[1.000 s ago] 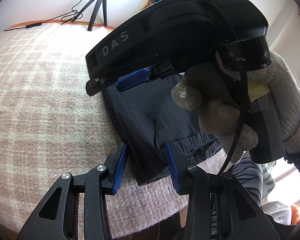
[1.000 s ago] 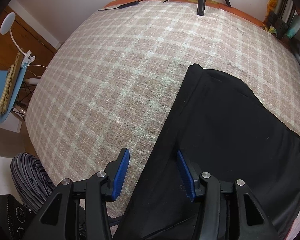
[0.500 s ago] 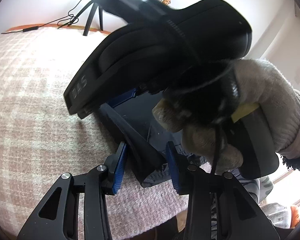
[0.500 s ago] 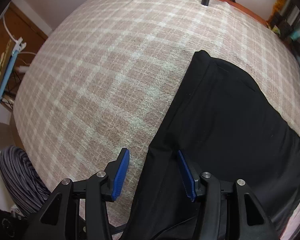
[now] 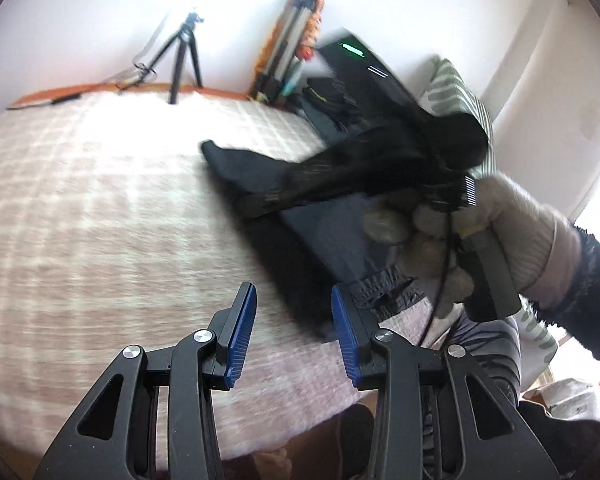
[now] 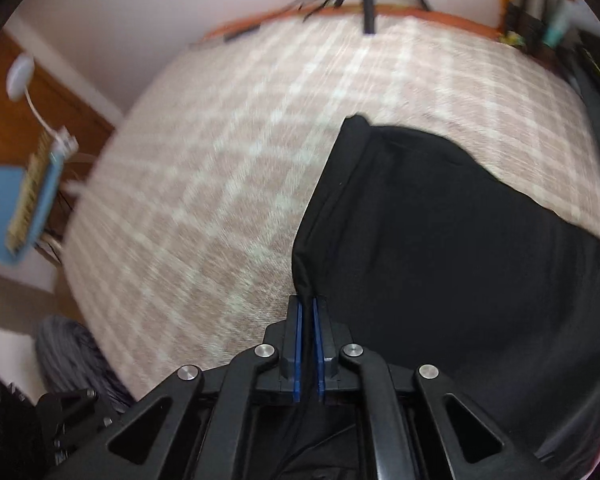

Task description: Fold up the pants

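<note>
Black fabric pants (image 5: pixel 300 248) lie on the pink-and-white checked blanket (image 5: pixel 100 208) in the left wrist view, a gathered elastic waistband showing near the bed's edge. The left gripper (image 5: pixel 294 334) hangs wide open over the cloth's near corner, gripping nothing. A white-gloved hand (image 5: pixel 492 232) holds the blurred right gripper (image 5: pixel 260 202) above the pants.

From the right wrist, the pants (image 6: pixel 460 240) spread dark and smooth across the blanket (image 6: pixel 220 184). The right gripper (image 6: pixel 307 344) is clamped on their folded left edge. No writing is legible.
</note>
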### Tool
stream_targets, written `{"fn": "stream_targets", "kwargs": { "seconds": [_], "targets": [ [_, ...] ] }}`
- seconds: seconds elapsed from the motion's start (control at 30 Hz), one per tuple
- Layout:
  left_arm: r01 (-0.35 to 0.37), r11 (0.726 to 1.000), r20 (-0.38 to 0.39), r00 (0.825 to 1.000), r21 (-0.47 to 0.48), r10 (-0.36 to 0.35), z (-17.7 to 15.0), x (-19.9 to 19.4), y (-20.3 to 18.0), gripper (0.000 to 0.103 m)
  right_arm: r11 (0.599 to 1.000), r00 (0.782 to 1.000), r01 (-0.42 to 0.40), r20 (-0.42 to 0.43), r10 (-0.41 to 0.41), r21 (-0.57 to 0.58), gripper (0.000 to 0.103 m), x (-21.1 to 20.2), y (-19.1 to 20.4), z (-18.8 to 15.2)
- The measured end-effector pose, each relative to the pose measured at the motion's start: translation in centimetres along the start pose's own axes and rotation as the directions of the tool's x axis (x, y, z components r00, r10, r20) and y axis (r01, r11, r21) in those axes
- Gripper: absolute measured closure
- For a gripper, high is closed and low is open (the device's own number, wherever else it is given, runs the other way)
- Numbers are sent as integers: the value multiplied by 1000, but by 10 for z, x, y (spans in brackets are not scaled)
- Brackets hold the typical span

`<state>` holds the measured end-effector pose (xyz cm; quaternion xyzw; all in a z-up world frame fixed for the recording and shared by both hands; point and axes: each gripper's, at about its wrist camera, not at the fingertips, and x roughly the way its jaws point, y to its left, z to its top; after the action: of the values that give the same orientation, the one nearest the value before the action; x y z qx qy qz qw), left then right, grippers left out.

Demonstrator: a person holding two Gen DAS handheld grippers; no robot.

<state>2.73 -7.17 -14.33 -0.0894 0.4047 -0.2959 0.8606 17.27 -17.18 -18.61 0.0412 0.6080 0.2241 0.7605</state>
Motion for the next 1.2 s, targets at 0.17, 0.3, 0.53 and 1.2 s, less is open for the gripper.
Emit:
{"fn": "stream_targets", "kwargs": {
  "seconds": [0.17,0.3,0.53,1.2],
  "targets": [
    [-86,996,12,996,-31,86,9,-6,26,67,990,990,-94,113,82,105,102,-31,-32,-17],
    [-84,994,-12,996,-71,83,15,13,32,67,982,979,-128,178,101,143,102,-50,-40,-27],
    [-59,998,-44,997,19,60,25,44,-3,67,981,964,-129,252,89,147,102,-95,-52,-35],
    [85,959,-114,992,270,-56,40,118,-115,67,960,959,20,264,-98,280,102,-175,-176,-85]
  ]
}}
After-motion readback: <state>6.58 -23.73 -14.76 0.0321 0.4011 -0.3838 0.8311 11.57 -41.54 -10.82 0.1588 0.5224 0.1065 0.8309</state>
